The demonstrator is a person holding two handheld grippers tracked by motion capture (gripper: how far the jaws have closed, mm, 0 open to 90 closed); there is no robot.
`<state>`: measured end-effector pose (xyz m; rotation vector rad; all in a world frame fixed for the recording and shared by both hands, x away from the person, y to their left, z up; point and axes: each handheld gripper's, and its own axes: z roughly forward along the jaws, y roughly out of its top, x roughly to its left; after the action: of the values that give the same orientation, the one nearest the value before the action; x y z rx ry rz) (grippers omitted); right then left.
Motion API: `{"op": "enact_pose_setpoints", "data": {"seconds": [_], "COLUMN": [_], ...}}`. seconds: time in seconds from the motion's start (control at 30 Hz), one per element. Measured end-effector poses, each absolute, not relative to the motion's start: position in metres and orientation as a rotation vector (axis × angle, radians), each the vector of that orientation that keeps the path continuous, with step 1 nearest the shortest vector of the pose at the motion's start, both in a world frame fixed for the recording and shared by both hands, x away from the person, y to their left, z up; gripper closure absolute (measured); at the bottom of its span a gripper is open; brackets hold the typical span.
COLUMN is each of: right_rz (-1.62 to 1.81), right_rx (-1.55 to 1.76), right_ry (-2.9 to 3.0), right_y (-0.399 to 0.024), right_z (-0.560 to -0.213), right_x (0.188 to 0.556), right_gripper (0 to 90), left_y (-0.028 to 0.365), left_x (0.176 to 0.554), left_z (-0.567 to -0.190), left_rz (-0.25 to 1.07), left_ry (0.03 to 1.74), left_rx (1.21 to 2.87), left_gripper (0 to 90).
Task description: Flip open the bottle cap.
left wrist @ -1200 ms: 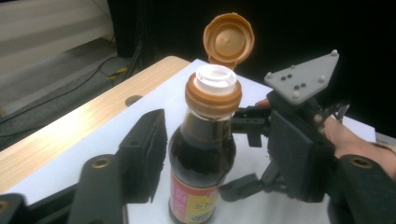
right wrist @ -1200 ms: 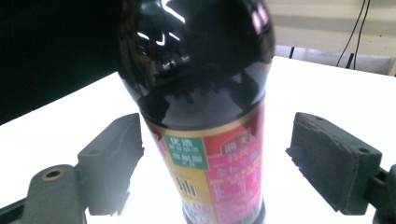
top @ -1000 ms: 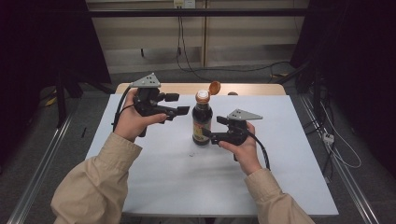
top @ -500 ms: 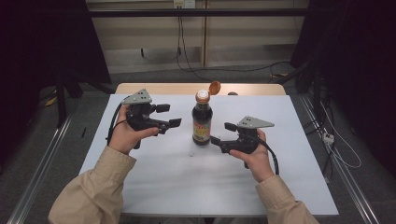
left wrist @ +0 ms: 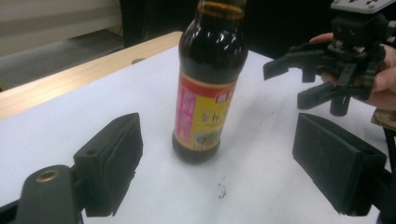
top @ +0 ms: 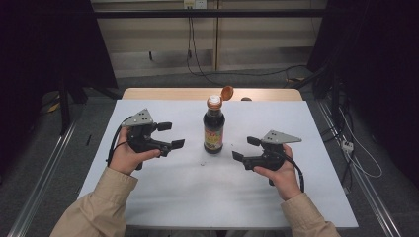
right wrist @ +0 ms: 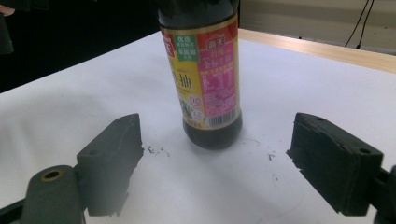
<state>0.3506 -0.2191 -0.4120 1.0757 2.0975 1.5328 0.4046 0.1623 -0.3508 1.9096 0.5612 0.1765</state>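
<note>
I see the soy sauce bottle upright mid-tabletop (cap flipped open). My left tool has just been opening, nothing between its jaws; my right tool stands apart, both flanking it.

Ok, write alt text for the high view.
A dark sauce bottle stands upright on a white table, its orange flip cap open. A person's hands hold the left gripper and right gripper either side, jaws open, neither touching it.

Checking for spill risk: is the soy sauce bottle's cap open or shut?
Open: the orange flip cap hangs tilted back off the upright soy sauce bottle.
</note>
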Motion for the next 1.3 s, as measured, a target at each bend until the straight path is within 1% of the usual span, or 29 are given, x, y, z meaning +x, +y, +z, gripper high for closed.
{"op": "enact_pose_setpoints", "data": {"seconds": [0.8, 1.07, 1.3], "right_rz": [1.510, 1.494, 1.492], "right_rx": [1.100, 1.107, 1.133], "right_ry": [2.105, 2.094, 2.087], "right_y": [-0.253, -0.265, -0.275], "right_z": [-0.425, -0.428, -0.432], "right_x": [0.319, 0.309, 0.302], "right_gripper": [16.3, 16.5, 16.5], "left_y": [0.189, 0.195, 0.200], "left_x": [0.382, 0.375, 0.370], "left_z": [-0.390, -0.396, -0.402], "left_rz": [0.135, 0.154, 0.145], "left_ry": [0.606, 0.602, 0.605], "left_rx": [1.911, 1.907, 1.920], "left_gripper": [12.1, 11.9, 10.7]}}
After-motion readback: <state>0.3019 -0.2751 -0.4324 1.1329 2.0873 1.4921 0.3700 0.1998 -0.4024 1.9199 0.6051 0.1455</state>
